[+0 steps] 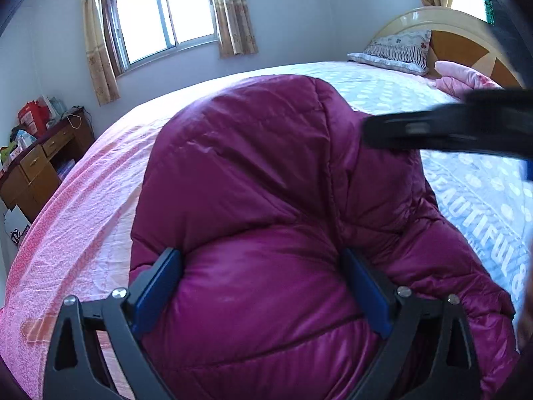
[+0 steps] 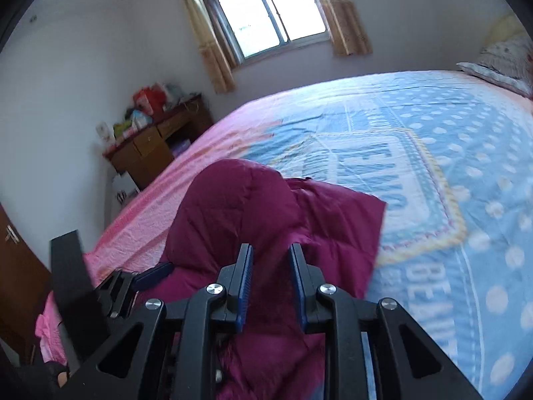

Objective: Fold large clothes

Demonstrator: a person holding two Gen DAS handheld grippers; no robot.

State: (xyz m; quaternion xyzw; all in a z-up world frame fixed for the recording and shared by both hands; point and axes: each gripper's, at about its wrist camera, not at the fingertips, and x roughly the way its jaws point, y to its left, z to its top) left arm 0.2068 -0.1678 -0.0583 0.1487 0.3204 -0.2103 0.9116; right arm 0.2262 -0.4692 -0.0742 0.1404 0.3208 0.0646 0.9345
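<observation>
A large magenta puffer jacket (image 1: 260, 180) lies bunched on the bed; it also shows in the right wrist view (image 2: 266, 206). My left gripper (image 1: 261, 266) has its jaws wide apart with a thick fold of the jacket bulging between them, the blue pads (image 1: 160, 283) pressing its sides. My right gripper (image 2: 270, 260) has its jaws close together, pinching a fold of the jacket. The right gripper also shows blurred at the right of the left wrist view (image 1: 433, 130). The left gripper shows at the lower left of the right wrist view (image 2: 133, 283).
The bed has a pink and blue sheet (image 2: 433, 166) with printed letters. A pillow (image 1: 396, 50) and a pink blanket (image 1: 463, 76) lie by the headboard (image 1: 459, 33). A wooden desk (image 1: 36, 166) with clutter stands by the wall under a curtained window (image 1: 160, 16).
</observation>
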